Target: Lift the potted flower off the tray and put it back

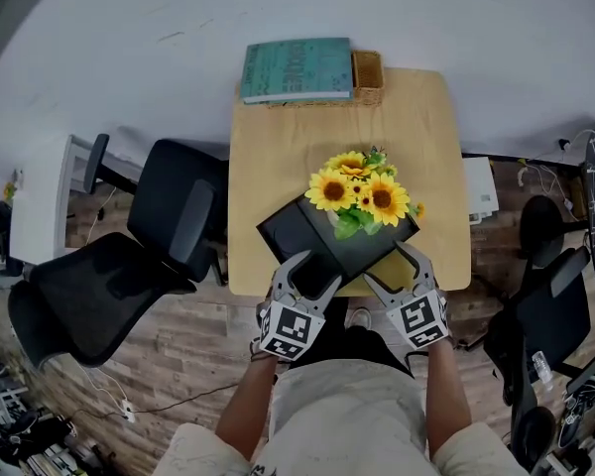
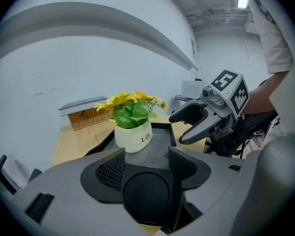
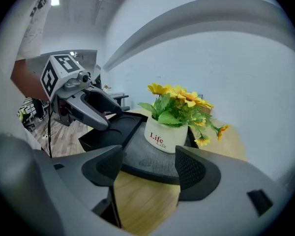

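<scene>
A white pot of yellow sunflowers (image 1: 362, 194) (image 2: 132, 132) (image 3: 167, 134) stands upright on the black tray (image 1: 297, 231) (image 2: 160, 146) (image 3: 137, 156), toward its right end. The tray lies on the small wooden table (image 1: 278, 137). My left gripper (image 1: 304, 276) (image 2: 145, 165) is open at the tray's near left edge, nothing between its jaws. My right gripper (image 1: 397, 271) (image 3: 147, 168) is open at the tray's near right corner, a short way from the pot. Each gripper shows in the other's view, with the left gripper (image 3: 96, 109) and the right gripper (image 2: 194, 124) both open.
At the table's far edge lie a teal book (image 1: 297, 69) and a wicker basket (image 1: 369, 75). A black office chair (image 1: 129, 266) stands left of the table, another chair (image 1: 545, 315) at right. The person's legs (image 1: 347, 415) are at the near edge.
</scene>
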`<action>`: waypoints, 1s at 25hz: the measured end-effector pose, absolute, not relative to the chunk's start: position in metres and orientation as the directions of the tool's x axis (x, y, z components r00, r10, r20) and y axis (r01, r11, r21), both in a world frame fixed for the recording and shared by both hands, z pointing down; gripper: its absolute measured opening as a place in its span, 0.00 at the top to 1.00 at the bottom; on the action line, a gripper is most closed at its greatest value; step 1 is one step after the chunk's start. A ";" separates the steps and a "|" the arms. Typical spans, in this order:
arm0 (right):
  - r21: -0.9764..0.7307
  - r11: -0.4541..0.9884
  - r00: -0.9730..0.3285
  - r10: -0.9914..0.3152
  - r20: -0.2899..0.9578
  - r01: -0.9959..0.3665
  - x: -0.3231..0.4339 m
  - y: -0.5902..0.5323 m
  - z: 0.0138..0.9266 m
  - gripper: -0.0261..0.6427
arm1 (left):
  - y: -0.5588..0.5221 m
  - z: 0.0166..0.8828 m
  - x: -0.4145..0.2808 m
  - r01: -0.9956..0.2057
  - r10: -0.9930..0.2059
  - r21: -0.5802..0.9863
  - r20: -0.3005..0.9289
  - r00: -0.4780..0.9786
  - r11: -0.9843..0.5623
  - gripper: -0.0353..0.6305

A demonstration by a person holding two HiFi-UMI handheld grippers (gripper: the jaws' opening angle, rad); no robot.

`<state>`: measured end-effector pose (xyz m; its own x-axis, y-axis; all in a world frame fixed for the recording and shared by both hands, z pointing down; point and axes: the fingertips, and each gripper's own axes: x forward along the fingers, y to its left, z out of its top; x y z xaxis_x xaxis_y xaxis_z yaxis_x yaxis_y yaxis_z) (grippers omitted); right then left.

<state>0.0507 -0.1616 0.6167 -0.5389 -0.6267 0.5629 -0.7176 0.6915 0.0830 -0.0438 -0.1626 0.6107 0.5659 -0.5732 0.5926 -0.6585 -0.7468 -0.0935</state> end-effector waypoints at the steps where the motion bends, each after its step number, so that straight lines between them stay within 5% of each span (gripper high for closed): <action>1: 0.085 0.692 -0.539 -0.628 0.561 -0.717 0.051 -0.158 0.615 0.46 | -0.159 0.610 -0.045 -0.667 -0.581 -0.091 0.586 0.564 -0.739 0.53; 25: -0.014 0.595 -0.552 -0.736 0.393 -0.804 0.075 -0.085 0.584 0.46 | -0.079 0.576 -0.063 -0.809 -0.774 -0.089 0.369 0.515 -0.581 0.53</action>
